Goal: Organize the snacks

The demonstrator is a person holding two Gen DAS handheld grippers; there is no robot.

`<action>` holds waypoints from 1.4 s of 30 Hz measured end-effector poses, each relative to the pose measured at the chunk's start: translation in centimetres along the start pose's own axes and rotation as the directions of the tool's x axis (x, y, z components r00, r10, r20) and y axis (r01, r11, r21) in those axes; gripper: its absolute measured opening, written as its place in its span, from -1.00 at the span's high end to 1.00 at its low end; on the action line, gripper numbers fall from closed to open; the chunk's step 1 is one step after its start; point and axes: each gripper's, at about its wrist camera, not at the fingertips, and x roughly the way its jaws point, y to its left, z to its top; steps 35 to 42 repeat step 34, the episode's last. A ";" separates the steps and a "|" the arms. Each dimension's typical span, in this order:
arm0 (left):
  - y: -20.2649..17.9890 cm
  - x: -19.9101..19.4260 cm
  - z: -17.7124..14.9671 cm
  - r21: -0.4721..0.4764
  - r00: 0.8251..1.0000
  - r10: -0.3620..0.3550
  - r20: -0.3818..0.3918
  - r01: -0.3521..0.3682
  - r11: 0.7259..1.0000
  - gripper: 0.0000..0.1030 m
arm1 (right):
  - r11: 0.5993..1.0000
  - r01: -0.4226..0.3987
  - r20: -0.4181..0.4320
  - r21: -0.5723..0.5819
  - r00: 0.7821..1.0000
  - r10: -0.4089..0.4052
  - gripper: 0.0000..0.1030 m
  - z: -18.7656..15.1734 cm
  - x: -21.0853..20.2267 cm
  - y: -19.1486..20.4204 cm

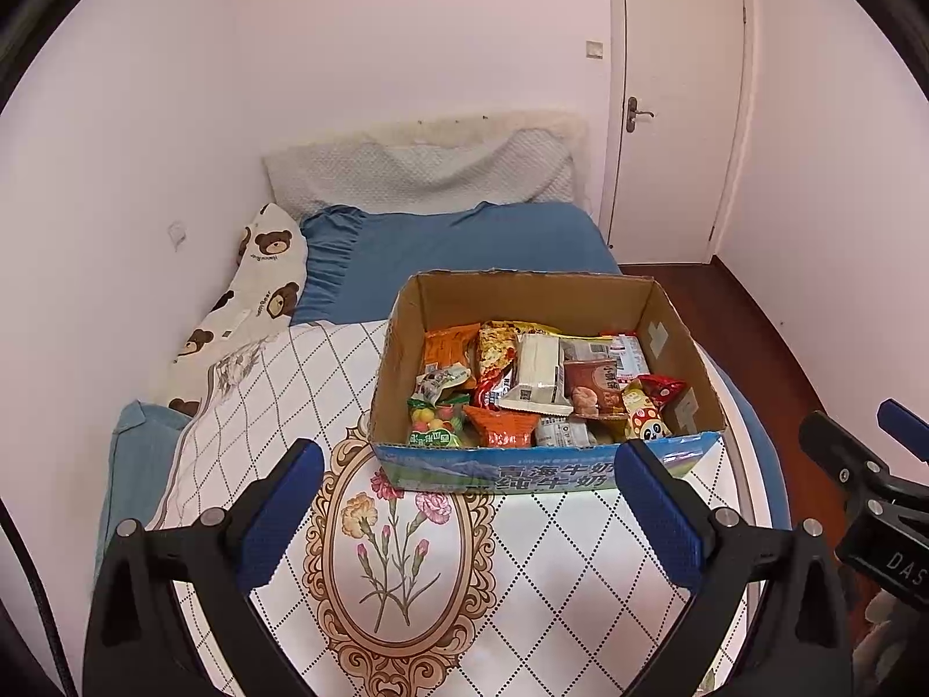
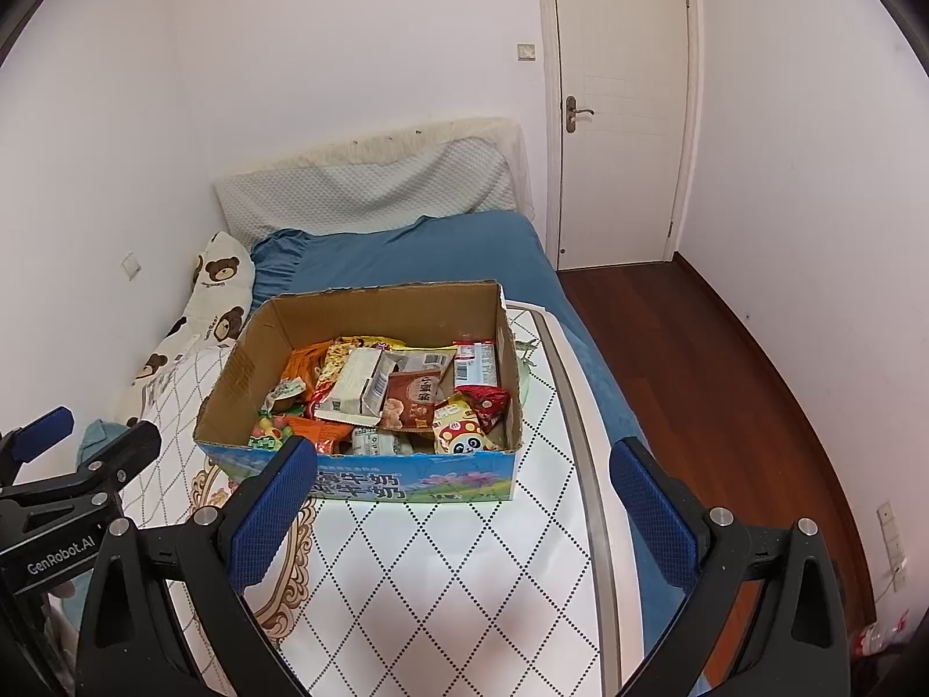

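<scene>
An open cardboard box (image 1: 685,342) (image 2: 244,372) with a blue printed front stands on a white patterned board on the bed. Inside lie several snack packets: an orange pack (image 1: 500,428), a white pack (image 1: 537,377) (image 2: 354,383), a brown pack (image 1: 592,388) (image 2: 409,401), a panda-print pack (image 1: 644,412) (image 2: 461,433), and a bag of coloured candy (image 1: 432,424). My left gripper (image 1: 470,514) is open and empty, hovering just short of the box front. My right gripper (image 2: 464,508) is open and empty too, before the box's right front corner.
The board (image 1: 406,552) (image 2: 464,581) has a flower medallion and diamond pattern. Behind it lie a blue bedsheet (image 1: 464,244), a bear-print pillow (image 1: 261,290) and a padded headboard. A white door (image 2: 621,104) and wooden floor (image 2: 697,377) are on the right.
</scene>
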 end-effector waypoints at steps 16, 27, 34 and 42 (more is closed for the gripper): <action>-0.1 0.1 -0.3 0.008 1.000 -0.005 0.004 0.005 1.000 -0.99 | 1.000 -0.004 -0.003 -0.010 1.000 0.004 -0.99 0.0 -0.1 0.3; 0.0 0.4 -0.1 0.005 1.000 -0.006 0.003 0.006 1.000 -0.99 | 1.000 -0.005 -0.003 -0.013 1.000 0.005 -0.99 0.1 0.1 0.3; 0.2 0.6 -0.2 -0.003 1.000 -0.009 0.005 0.009 1.000 -0.99 | 1.000 -0.004 -0.003 -0.016 1.000 0.004 -0.99 0.4 0.1 0.2; 0.2 0.6 -0.2 -0.003 1.000 -0.009 0.005 0.009 1.000 -0.99 | 1.000 -0.004 -0.003 -0.016 1.000 0.004 -0.99 0.4 0.1 0.2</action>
